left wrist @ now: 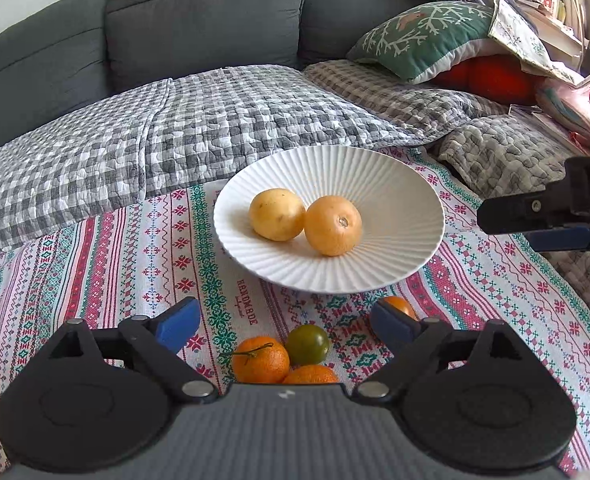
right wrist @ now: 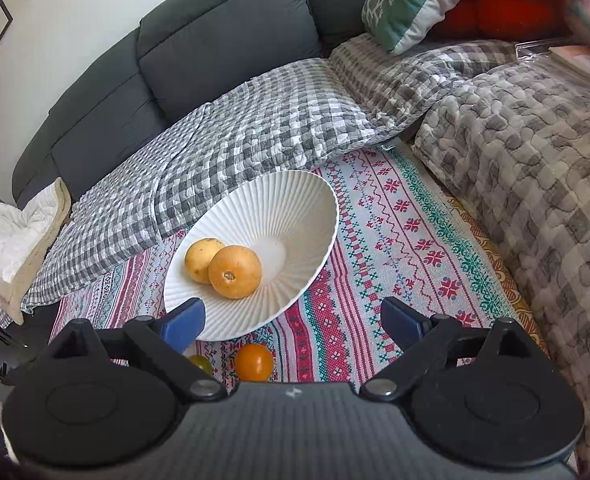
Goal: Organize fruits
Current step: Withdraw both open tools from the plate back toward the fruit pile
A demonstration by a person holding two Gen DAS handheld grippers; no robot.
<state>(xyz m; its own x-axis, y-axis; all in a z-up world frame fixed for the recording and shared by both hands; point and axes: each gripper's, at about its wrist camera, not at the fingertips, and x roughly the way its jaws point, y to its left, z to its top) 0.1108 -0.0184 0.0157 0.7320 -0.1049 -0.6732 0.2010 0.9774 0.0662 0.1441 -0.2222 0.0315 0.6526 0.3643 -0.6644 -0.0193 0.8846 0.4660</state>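
The left gripper (left wrist: 283, 324) has its blue fingers (left wrist: 177, 325) spread wide with nothing held. Between and just short of those fingers lie loose fruits on the patterned cloth (left wrist: 135, 248): an orange mandarin with a stalk (left wrist: 260, 359), a green tomato (left wrist: 307, 344) touching it, and another mandarin (left wrist: 310, 375) half hidden by the gripper body. A small orange fruit (left wrist: 399, 305) peeks from behind the right-hand finger. Beyond the fingertips sits the white ribbed plate (left wrist: 399, 200), carrying a yellow fruit (left wrist: 277, 214) and a rounder orange-yellow fruit (left wrist: 333, 225) that touch each other.

The right gripper (right wrist: 293, 320) is also wide open and empty. Its left-hand finger (right wrist: 185, 325) overlaps the near rim of the plate in its own view; whether it touches the rim cannot be told. The small orange fruit lies on the cloth between the fingers, close to the gripper body, with the green tomato just showing beside it.

In the left wrist view the right gripper reaches in from the right edge, beside the plate. A checked blanket (left wrist: 175, 128) covers the grey sofa (left wrist: 207, 20) behind the plate, with a green cushion (left wrist: 423, 36) farther back on the right.
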